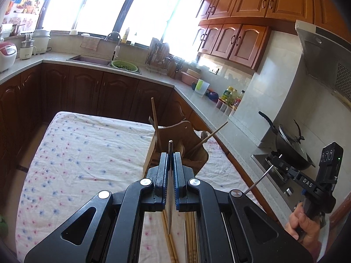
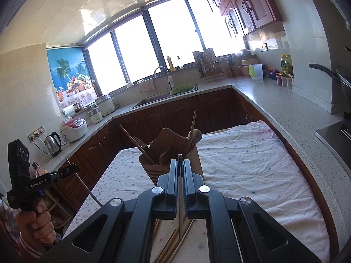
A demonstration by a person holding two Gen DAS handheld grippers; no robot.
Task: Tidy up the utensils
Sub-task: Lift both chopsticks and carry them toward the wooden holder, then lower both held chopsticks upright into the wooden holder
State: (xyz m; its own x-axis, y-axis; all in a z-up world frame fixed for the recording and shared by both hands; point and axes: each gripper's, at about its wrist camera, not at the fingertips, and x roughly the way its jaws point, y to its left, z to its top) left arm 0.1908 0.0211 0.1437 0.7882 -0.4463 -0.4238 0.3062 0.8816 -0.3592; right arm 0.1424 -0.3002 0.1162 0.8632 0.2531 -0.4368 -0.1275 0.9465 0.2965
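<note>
The left gripper (image 1: 170,155) has its jaws clamped on a thin metal chopstick (image 1: 169,197); the right gripper (image 2: 180,164) pinches a slim pale chopstick (image 2: 180,214), both above loose chopsticks on the floral-clothed desk (image 1: 87,153), before a wooden utensil holder (image 2: 171,144)
</note>
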